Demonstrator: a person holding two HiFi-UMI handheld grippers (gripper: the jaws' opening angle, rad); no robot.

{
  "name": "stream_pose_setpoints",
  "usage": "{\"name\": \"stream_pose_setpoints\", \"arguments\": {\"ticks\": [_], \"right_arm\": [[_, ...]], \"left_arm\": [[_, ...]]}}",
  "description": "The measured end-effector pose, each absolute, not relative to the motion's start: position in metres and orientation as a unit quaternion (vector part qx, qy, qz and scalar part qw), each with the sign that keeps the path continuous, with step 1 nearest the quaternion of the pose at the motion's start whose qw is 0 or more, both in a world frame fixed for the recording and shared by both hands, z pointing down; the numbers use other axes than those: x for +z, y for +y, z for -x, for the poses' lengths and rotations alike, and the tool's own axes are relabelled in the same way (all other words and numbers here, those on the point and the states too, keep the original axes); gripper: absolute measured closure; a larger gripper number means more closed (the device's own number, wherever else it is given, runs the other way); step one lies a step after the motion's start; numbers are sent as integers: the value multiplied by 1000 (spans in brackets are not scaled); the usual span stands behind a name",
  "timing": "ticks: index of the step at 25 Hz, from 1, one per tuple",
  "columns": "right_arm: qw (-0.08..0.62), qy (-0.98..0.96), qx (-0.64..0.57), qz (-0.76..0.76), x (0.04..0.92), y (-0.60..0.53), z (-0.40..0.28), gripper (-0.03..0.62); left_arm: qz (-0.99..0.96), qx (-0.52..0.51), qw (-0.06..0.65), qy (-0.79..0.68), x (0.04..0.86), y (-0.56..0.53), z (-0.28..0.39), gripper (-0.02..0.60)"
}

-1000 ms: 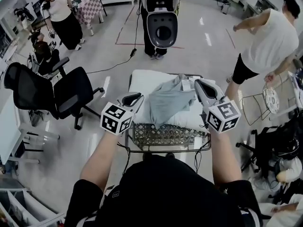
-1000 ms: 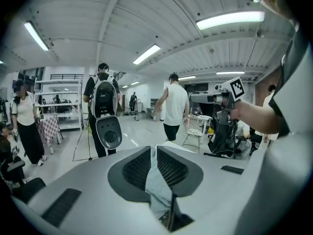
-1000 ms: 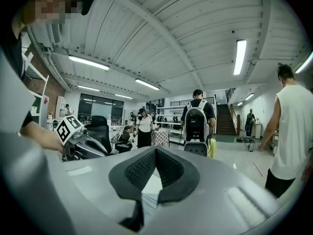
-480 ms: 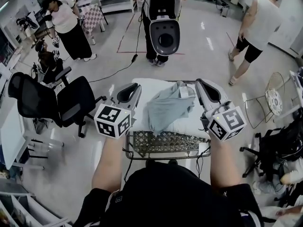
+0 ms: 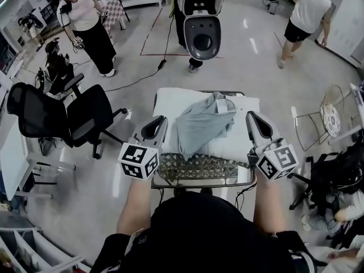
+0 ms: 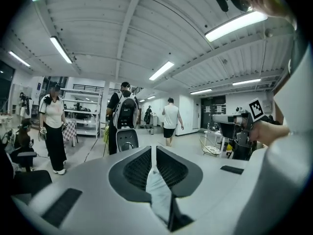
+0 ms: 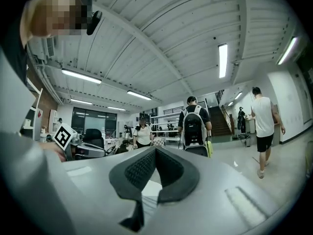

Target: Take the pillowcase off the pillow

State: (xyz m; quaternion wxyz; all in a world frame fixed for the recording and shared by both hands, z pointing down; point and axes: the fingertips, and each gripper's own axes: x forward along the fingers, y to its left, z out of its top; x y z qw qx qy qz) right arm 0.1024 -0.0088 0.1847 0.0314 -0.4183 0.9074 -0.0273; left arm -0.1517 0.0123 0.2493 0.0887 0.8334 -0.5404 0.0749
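Although the crumpled grey-blue fabric pillowcase (image 5: 200,124) appears already stripped, it lies loose on top of the white rectangular pillow (image 5: 169,104), which rests on the metal-lattice tabletop (image 5: 199,166); only setting it aside seems left. The left gripper (image 5: 159,121) has its fingers all but closed and holds nothing. The right gripper (image 5: 251,118) has its fingers closed and is empty. The small white tag (image 5: 223,102) on the pillowcase is unreadable.

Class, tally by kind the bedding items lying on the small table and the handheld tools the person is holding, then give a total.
Pillow: 1
Pillowcase: 1
Grippers: 2 (left gripper, right gripper)
Total: 4
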Motion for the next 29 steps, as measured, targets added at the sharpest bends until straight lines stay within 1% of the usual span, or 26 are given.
{"name": "stream_pose_setpoints", "arguments": {"ticks": [7, 13, 29], "right_arm": [[8, 915, -5, 403, 186, -13, -93, 586], [12, 920, -2, 392, 182, -20, -87, 586], [14, 924, -13, 382, 192, -28, -91, 588]], "left_arm": [[-825, 83, 93, -551, 259, 5, 157, 549], [-827, 90, 79, -550, 250, -1, 152, 552], [-827, 103, 73, -548, 245, -9, 143, 554]]}}
